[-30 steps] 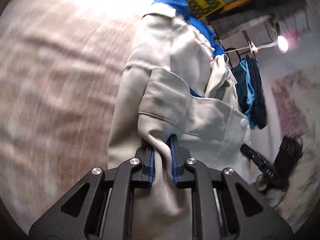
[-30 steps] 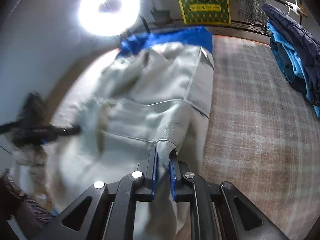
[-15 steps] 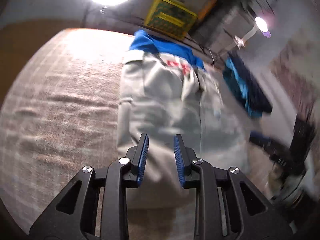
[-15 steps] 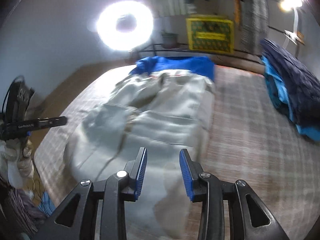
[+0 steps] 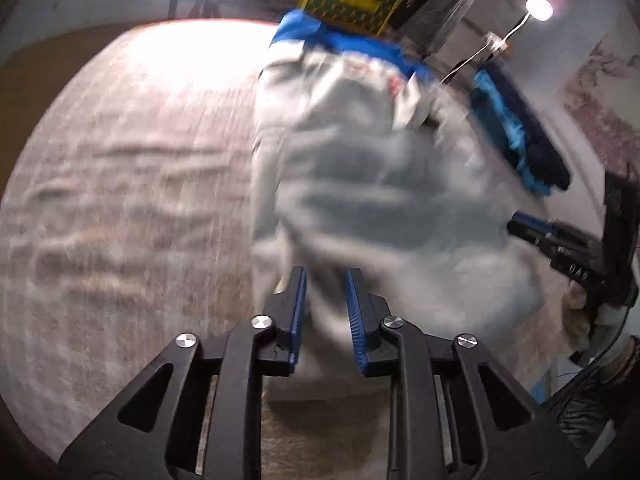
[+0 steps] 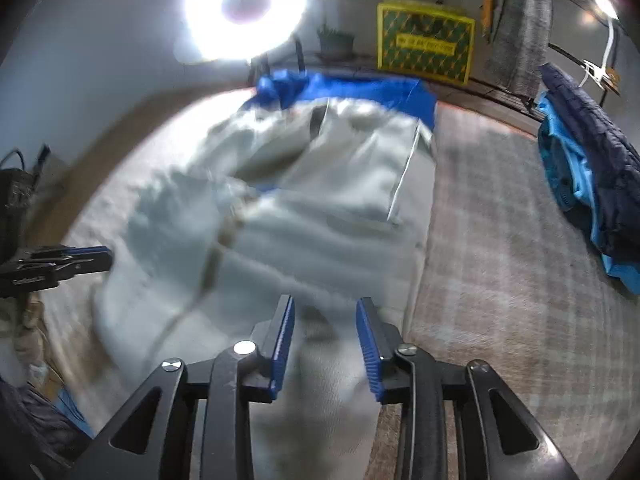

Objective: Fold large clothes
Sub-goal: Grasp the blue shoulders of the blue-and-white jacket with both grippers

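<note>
Fold laid over, I judge; my left hand-held gripper [image 5: 325,312] and right hand-held gripper [image 6: 325,344] both stand released above the pale grey, heavy cotton jacket [image 6: 304,216], which lies bunched on the plaid woven rug [image 6: 512,264], its far end on a blue cloth [image 6: 360,90]; next move calls for regrasping an edge; yellow-bordered green sign [image 6: 426,46] unreadable.

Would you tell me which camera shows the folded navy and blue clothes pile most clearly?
The right wrist view: the pile lies sharp and large on the rug. The left wrist view shows it smaller, blurred, beyond the pale jacket.
</note>
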The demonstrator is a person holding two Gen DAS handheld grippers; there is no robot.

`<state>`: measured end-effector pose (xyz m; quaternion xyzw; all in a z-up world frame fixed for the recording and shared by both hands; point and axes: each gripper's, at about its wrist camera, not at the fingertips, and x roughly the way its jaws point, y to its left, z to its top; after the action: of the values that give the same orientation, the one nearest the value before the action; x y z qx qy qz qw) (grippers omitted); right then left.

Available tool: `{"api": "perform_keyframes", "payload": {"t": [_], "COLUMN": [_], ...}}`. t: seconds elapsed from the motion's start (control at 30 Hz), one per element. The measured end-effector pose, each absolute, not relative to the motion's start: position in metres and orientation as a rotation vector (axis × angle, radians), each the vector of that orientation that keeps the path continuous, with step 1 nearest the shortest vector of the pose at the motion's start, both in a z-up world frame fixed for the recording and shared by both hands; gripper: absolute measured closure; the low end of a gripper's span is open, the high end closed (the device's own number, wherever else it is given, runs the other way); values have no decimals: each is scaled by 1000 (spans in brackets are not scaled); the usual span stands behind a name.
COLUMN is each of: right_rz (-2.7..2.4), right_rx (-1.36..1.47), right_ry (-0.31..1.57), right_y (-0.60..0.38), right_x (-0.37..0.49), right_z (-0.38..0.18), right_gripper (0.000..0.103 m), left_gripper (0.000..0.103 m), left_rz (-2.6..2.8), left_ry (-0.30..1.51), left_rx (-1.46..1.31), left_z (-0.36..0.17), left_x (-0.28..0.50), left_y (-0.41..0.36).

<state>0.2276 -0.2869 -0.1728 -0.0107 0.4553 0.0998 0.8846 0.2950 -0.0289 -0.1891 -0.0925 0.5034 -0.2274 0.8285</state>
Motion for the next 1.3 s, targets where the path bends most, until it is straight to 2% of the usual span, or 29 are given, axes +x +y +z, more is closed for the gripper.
{"api": "perform_keyframes", "payload": {"t": [0.07, 0.2, 0.4, 0.43, 0.5, 0.53, 0.77, 1.1, 1.2, 1.3], "right_rz": [190, 188, 190, 190, 184, 176, 185, 246, 276, 344], "right_rx": [-2, 30, 68, 82, 127, 147, 242, 134, 109, 119], "right_ry": [892, 802, 795, 798, 825, 841, 885, 968, 978, 939], "right_y": [-295, -309, -337, -344, -360, -367, -381, -347, -345, -355], "right_x": [224, 232, 282, 292, 319, 334, 413, 502, 508, 506], "right_z": [-153, -120, -91, -91, -98, -103, -153, -213, -218, -204], "right_gripper": [53, 49, 48, 49, 69, 71, 74, 74, 71, 68], "left_gripper": [80, 80, 74, 74, 74, 74, 74, 75, 75, 75], "left_rz": [-502, -514, -495, -497, -485, -474, -488, -506, -527, -618], "left_ry": [1011, 962, 924, 917, 917, 914, 954, 1038, 1026, 1044], "left_rx": [-214, -206, -161, -171, -175, -175, -166, -53, -48, -206], "left_z": [-168, -136, -112, -113, -118, -123, -169, -233, -236, -224], "left_x": [303, 342, 432, 446, 473, 490, 569, 624, 626, 633], "left_y": [-27, -24, -26, -26, -27, -29, -63, -107, -110, -89]}}
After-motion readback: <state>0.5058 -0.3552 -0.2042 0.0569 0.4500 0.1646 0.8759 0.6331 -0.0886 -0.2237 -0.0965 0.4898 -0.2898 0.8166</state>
